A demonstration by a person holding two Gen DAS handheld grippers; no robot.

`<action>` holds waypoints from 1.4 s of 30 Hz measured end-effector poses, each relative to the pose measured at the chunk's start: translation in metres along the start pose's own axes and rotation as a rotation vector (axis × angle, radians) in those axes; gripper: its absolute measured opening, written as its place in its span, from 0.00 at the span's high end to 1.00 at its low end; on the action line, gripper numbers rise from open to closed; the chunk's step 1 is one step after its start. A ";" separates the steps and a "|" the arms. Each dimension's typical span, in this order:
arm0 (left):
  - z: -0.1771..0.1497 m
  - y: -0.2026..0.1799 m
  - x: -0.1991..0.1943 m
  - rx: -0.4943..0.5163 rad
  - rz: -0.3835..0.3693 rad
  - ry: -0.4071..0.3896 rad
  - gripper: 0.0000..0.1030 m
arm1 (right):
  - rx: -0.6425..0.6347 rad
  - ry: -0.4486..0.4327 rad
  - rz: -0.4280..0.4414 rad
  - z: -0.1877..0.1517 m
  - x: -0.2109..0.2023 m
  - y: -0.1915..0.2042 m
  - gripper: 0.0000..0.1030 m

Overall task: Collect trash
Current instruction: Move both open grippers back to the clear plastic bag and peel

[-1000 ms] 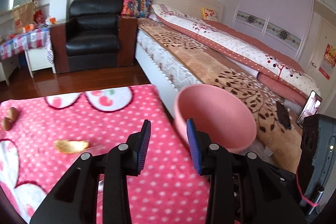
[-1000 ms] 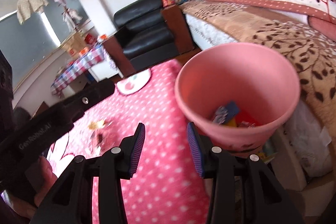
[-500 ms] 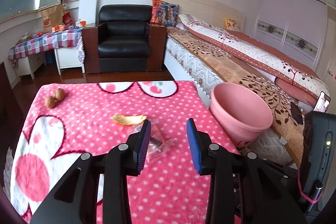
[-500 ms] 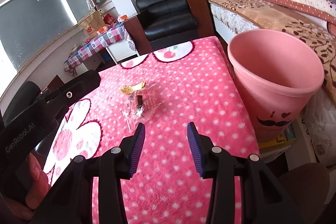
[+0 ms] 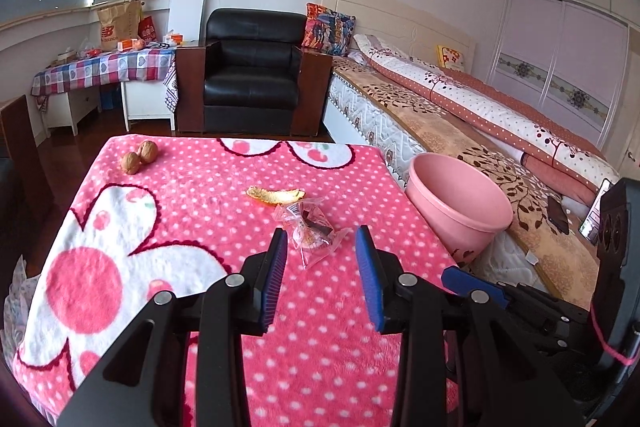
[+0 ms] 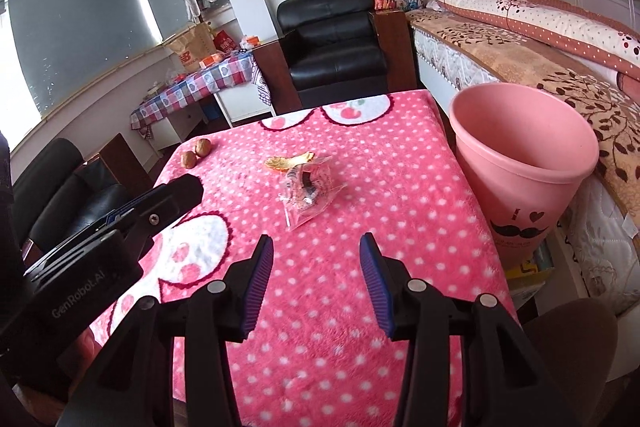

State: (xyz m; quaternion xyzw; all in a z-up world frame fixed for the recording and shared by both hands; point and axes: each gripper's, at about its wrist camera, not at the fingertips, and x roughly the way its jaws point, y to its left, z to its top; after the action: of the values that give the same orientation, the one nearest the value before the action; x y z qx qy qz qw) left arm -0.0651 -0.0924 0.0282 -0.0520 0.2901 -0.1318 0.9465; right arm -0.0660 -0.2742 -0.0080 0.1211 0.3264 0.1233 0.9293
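Table (image 5: 168, 223), draped in pink polka-dot fleece with white flower and cherry motifs; stands just beside a bed (image 5: 448, 131), with a black leather armchair (image 5: 252, 75) beyond the far edge.

Clear plastic wrapper (image 5: 310, 227), crumpled, dark scrap and pale remnant inside; lying near mid-table toward the right side, untouched. Seen also from the right wrist (image 6: 308, 193).

Orange peel strip (image 5: 276, 195), curled, just behind the wrapper, seemingly touching its far corner (image 6: 288, 161).

Two walnuts (image 5: 138, 157), whole, touching each other, near the far left corner; well apart from wrapper and peel.

Pink plastic bin (image 6: 520, 163), upright, open-topped, moustache and heart print on the wall; standing off the table's right edge, between table and bed. Contents hidden from both views.

Left tongs (image 5: 322, 251): blue pads apart, nothing between them; hovering above the cloth, wrapper directly ahead of the tips, not touching.

Right tongs (image 6: 316, 261): jaws apart, having just been opening, nothing between them; above the near half of the table, pointed at the wrapper, clear of it.

Side desk (image 5: 100, 67) with checked cloth, paper bag and small boxes, left of the armchair. Patterned cushion (image 5: 330, 29) at the bed head.
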 end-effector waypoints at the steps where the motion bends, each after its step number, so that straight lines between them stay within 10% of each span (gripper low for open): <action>1: -0.001 0.001 -0.003 -0.003 -0.001 -0.004 0.65 | -0.005 -0.004 0.002 -0.001 -0.002 0.003 0.53; 14: -0.008 0.004 -0.036 -0.024 -0.036 -0.033 0.65 | -0.072 -0.082 -0.111 -0.015 -0.051 0.032 0.34; 42: 0.003 0.051 -0.078 -0.125 -0.057 -0.108 0.65 | -0.129 -0.119 -0.039 -0.019 -0.077 0.071 0.33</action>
State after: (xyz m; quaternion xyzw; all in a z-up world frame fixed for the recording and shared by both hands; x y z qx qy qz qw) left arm -0.1145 -0.0214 0.0640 -0.1265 0.2447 -0.1374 0.9514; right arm -0.1468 -0.2290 0.0441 0.0618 0.2645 0.1183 0.9551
